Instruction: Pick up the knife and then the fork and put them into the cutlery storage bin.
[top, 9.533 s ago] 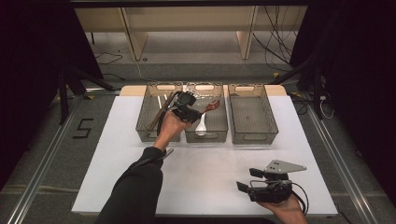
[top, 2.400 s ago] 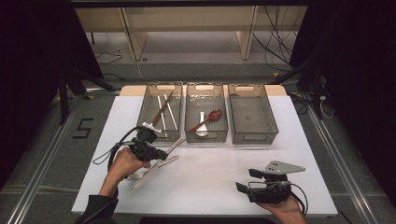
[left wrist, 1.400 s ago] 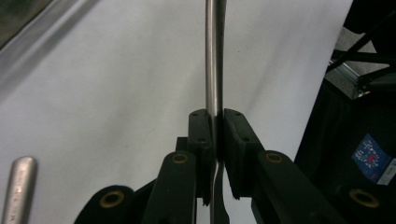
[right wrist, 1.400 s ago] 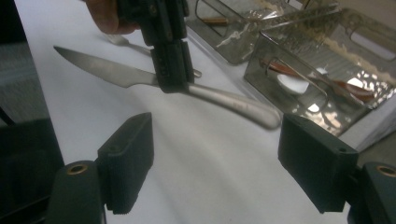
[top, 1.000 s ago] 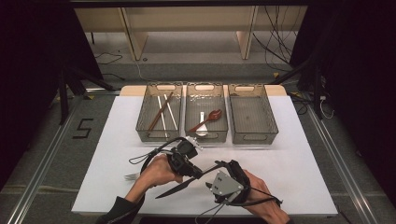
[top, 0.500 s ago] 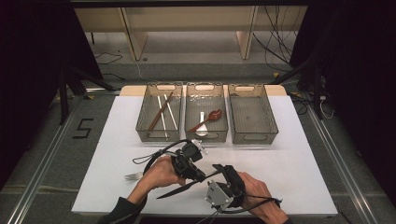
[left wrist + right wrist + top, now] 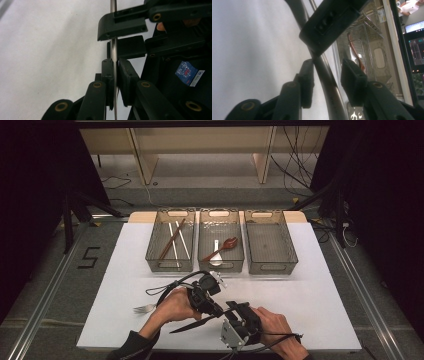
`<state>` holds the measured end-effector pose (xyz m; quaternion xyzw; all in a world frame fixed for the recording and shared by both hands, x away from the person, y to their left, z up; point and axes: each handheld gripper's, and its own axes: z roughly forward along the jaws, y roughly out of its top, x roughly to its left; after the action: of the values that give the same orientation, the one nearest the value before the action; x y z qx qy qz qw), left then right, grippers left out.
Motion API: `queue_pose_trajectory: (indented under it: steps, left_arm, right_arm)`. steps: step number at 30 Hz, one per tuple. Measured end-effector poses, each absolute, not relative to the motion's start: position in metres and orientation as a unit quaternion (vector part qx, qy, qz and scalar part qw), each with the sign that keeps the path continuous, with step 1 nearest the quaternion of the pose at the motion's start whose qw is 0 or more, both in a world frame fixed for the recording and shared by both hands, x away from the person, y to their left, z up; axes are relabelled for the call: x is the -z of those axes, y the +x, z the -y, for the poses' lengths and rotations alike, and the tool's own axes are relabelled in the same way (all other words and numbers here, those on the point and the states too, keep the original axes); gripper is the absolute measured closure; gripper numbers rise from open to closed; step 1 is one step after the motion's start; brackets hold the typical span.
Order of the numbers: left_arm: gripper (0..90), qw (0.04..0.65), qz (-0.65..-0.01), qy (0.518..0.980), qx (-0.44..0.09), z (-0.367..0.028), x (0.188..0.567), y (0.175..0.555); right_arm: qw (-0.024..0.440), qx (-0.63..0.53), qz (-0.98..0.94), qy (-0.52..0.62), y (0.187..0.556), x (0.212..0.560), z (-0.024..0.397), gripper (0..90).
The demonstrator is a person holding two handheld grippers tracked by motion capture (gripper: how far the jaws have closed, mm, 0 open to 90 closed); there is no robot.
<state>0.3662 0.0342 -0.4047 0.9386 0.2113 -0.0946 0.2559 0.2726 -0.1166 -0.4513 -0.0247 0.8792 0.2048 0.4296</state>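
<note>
Working over a white table (image 7: 320, 295), dark floor around. Left gripper (image 7: 115, 75) clamped on our knife (image 7: 192, 324); right gripper (image 7: 327, 82) jaws closing around its handle, not yet pressing. Open table rightward.

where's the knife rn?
High view: knife near the table's front edge, held in the left gripper, the right gripper closing around it.

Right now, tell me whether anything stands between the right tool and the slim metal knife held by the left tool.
Nothing visible does. The slim metal knife, clamped in the left tool, already lies between the jaws of the right tool, which have just been closing. A gap shows between the knife and one pad.
</note>
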Motion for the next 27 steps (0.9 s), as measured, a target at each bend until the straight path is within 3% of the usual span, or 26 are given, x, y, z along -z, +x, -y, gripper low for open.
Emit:
queue_pose_trajectory:
  steps: [12,18,27]
  left_arm:
    - [82.6,0.257,-0.208,0.938,0.101,-0.035,0.403,0.367]
    - [81.0,0.260,-0.210,0.937,0.101,-0.038,0.399,0.368]
    - [58.0,0.304,-0.266,0.913,0.059,-0.076,0.378,0.381]
  right_arm:
    - [0.443,-0.179,-0.876,-0.068,0.268,0.457,0.116,77.3]
    - [0.443,-0.178,-0.876,-0.074,0.267,0.456,0.116,78.7]
    - [0.432,-0.169,-0.883,-0.073,0.266,0.460,0.118,78.9]
